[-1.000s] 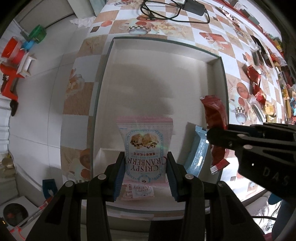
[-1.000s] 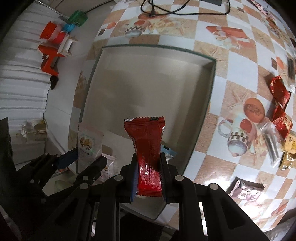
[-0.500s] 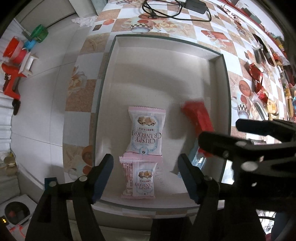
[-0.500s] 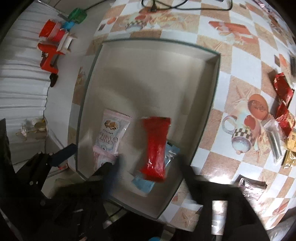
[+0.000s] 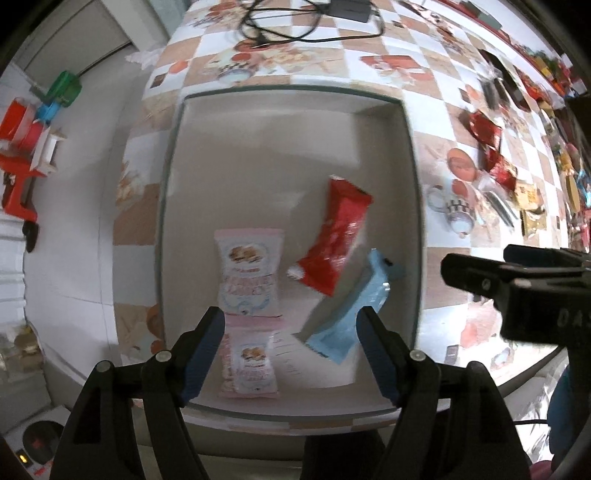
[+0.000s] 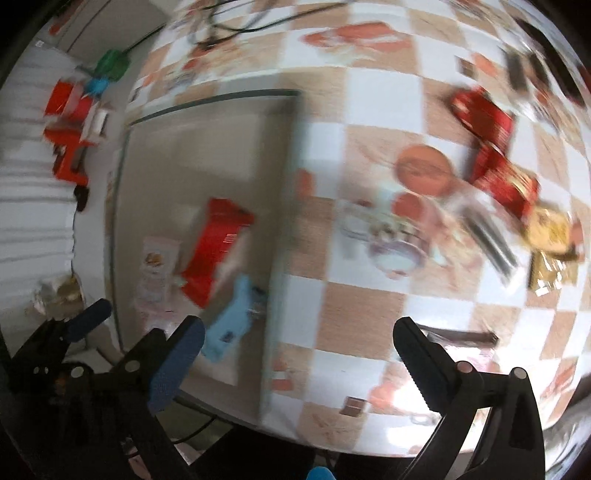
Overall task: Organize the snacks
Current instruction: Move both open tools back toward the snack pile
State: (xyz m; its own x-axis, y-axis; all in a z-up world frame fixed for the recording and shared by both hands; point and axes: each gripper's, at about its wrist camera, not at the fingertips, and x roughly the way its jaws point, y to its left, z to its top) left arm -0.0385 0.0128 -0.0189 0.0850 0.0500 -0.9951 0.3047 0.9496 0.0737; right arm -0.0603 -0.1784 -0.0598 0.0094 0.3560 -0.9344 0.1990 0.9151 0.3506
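Note:
A shallow white tray (image 5: 413, 184) sits on the checked tablecloth. Lying in it are two pink cranberry packets (image 5: 251, 273) (image 5: 251, 365), a red packet (image 5: 336, 243) and a pale blue packet (image 5: 351, 310). My left gripper (image 5: 290, 321) hangs open above the tray's near end, holding nothing. In the blurred right wrist view, my right gripper (image 6: 299, 326) is over the tray's right rim (image 6: 284, 184) and the cloth, its jaws opening wide with nothing between them. The red packet (image 6: 214, 247) and blue packet (image 6: 232, 321) lie to its left. The right gripper (image 5: 480, 273) also shows in the left wrist view.
Several loose snack packets lie on the cloth to the right: red ones (image 6: 491, 147), gold ones (image 6: 550, 236) and a dark wrapper (image 6: 458, 336). A black cable (image 5: 295, 33) crosses the far table. Red and green items (image 5: 22, 147) are on the floor at left.
Both grippers opened. The pink packet left the left gripper and the red packet left the right one; both now lie in the tray. The right gripper swung right over the cloth.

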